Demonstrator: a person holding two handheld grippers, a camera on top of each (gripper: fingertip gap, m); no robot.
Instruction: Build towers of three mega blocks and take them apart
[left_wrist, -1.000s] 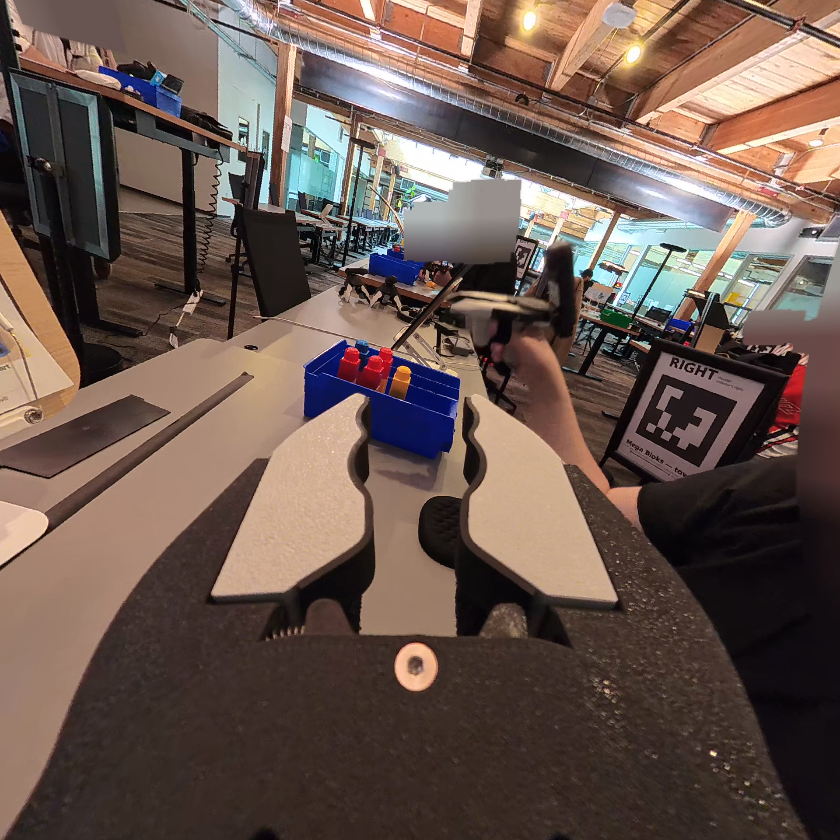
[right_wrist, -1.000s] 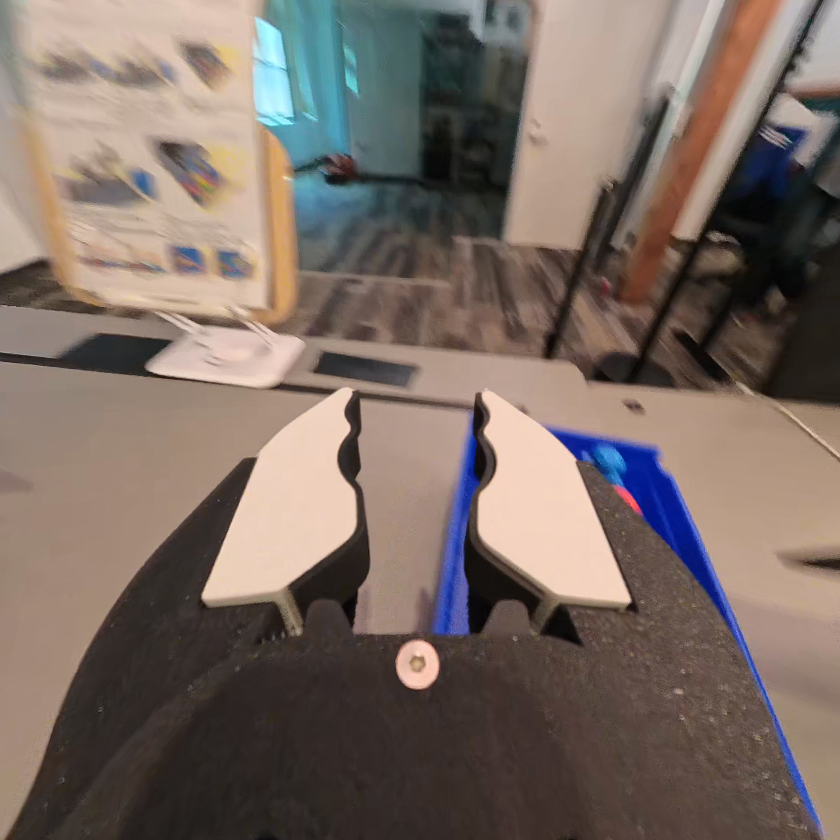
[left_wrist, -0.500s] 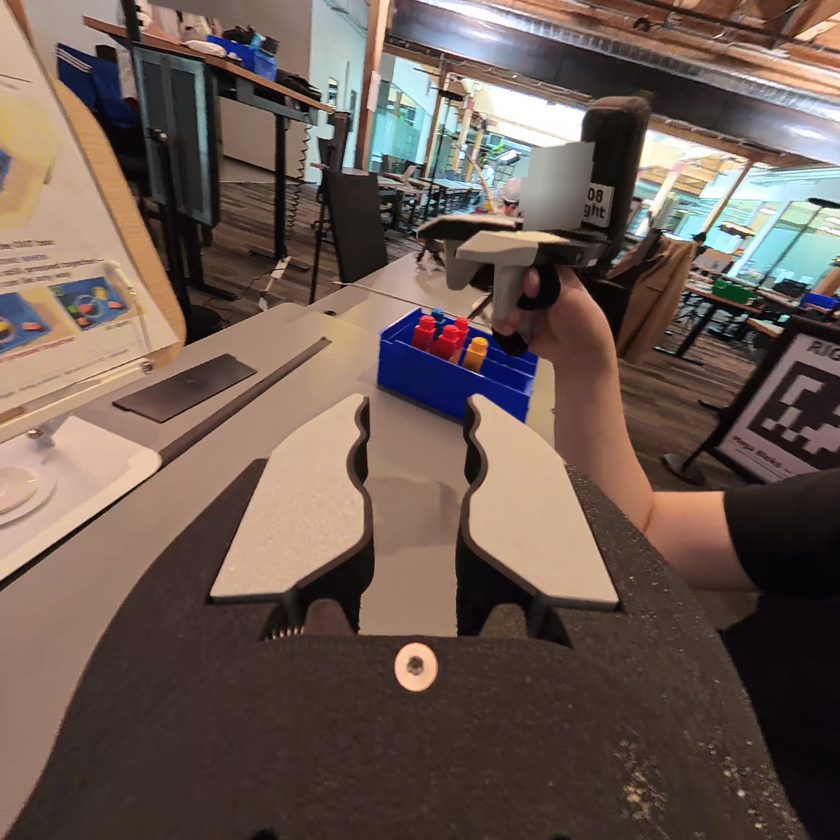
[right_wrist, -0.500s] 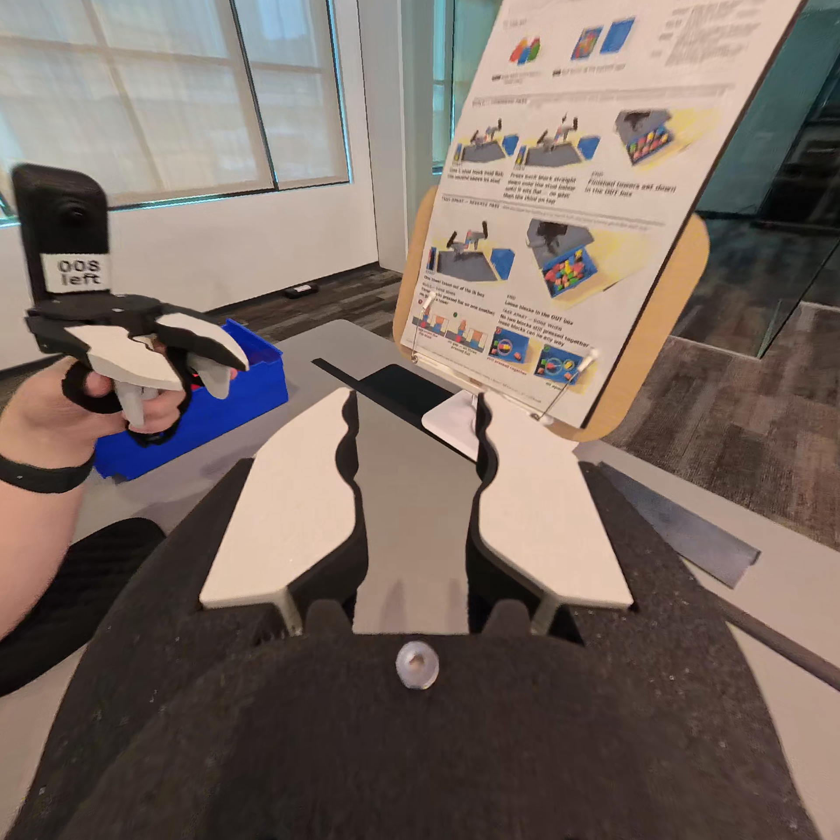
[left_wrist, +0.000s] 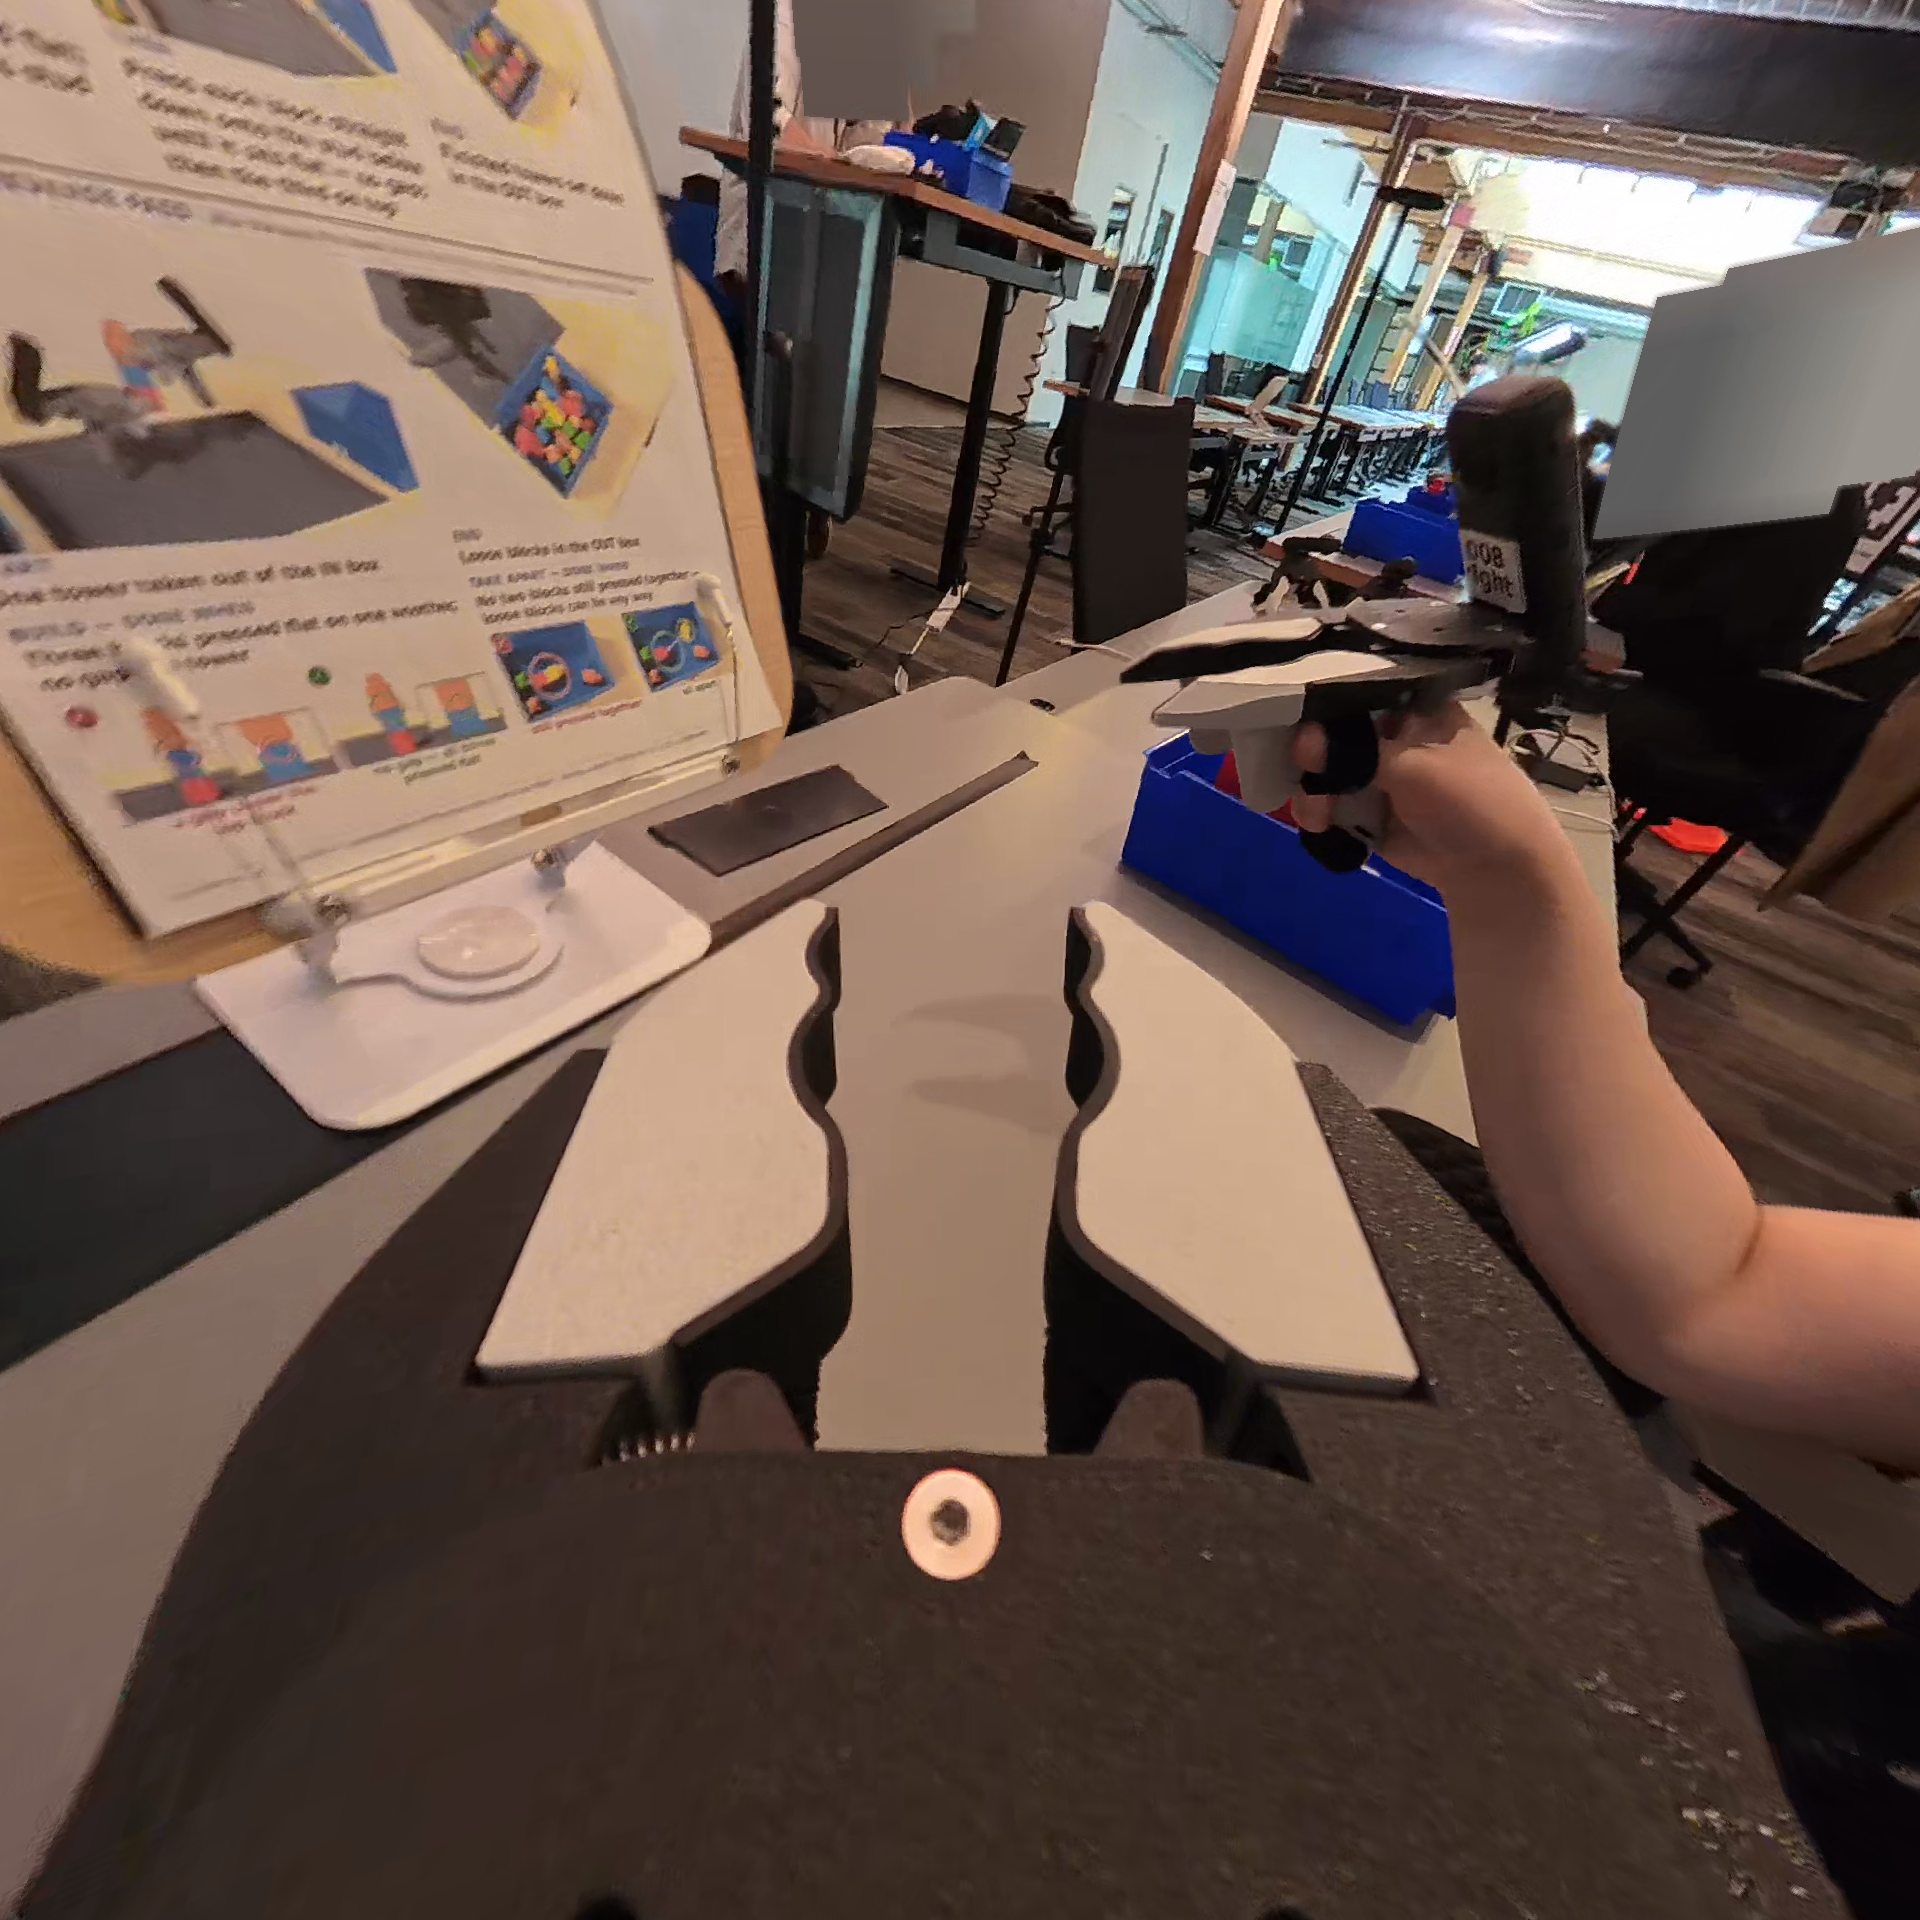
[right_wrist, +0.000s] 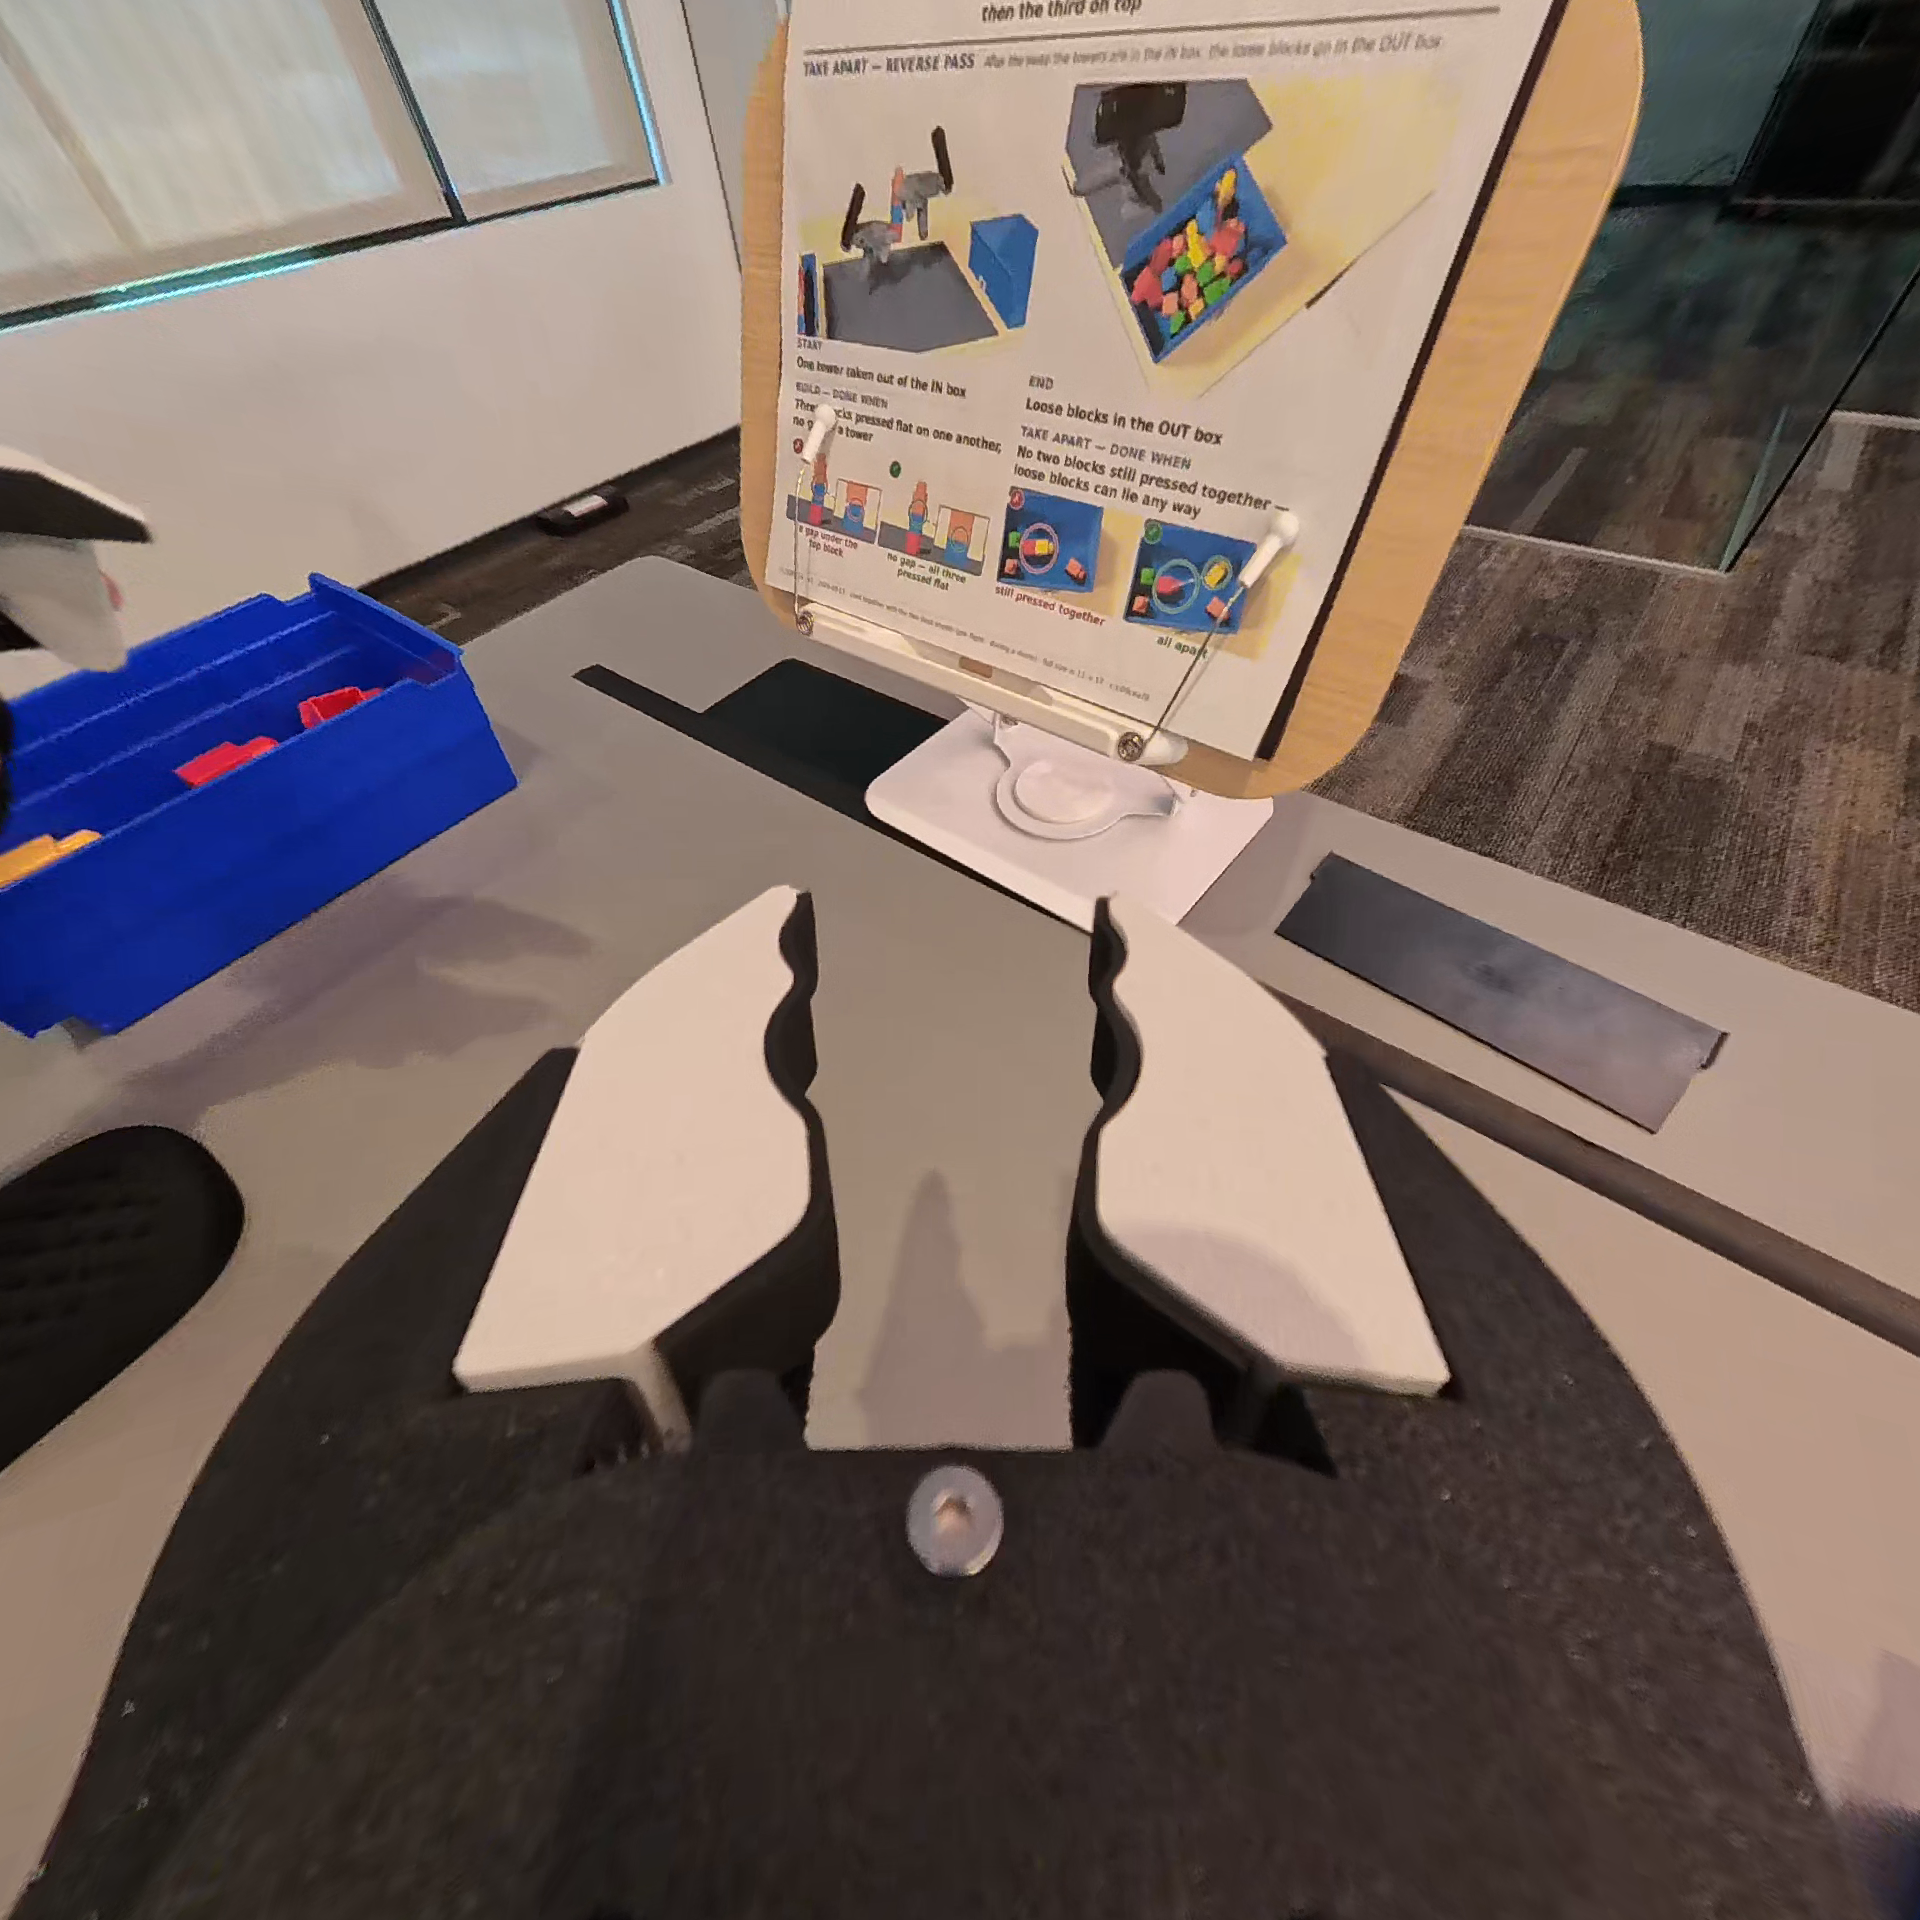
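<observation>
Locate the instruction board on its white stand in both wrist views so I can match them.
Left wrist view: instruction board fills the upper left, its white stand left of the left gripper.
Right wrist view: board top centre-right, stand just beyond the right gripper.
Shared landmark: the black strip on the grey table beside the stand.

Bright daylight, soft shadows, fisheye edges, slight blur.
</observation>
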